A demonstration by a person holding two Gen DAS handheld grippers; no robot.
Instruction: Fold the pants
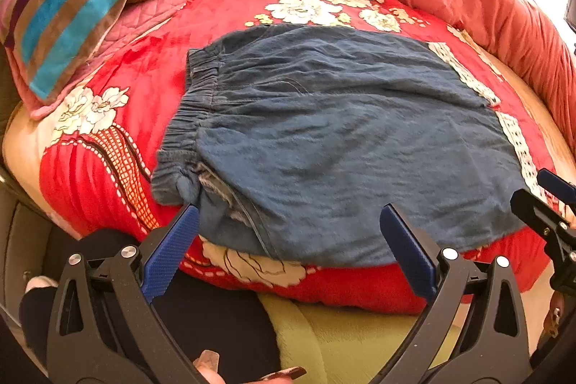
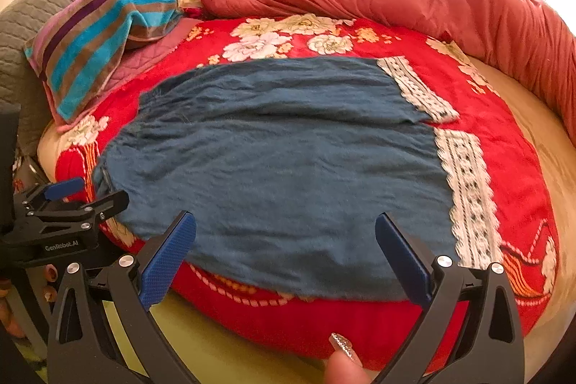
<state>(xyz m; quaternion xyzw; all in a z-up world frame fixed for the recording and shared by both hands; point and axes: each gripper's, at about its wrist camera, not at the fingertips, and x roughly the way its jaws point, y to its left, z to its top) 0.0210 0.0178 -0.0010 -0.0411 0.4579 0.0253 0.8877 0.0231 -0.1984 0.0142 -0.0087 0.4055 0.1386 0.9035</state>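
We see the blue pants [image 2: 280, 168] lying flat on the red blanket [image 2: 511, 175] on the bed. Our left tongs [image 1: 288, 218] and right tongs [image 2: 284, 225] are spread wide, holding nothing.

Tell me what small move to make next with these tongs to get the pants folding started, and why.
Probably lower both tongs onto the near edge of the blue pants and close. The pants lie spread flat on the red floral blanket, waistband left, lace cuffs right. The left tongs and right tongs are open and empty just short of that near edge, so gripping comes first.
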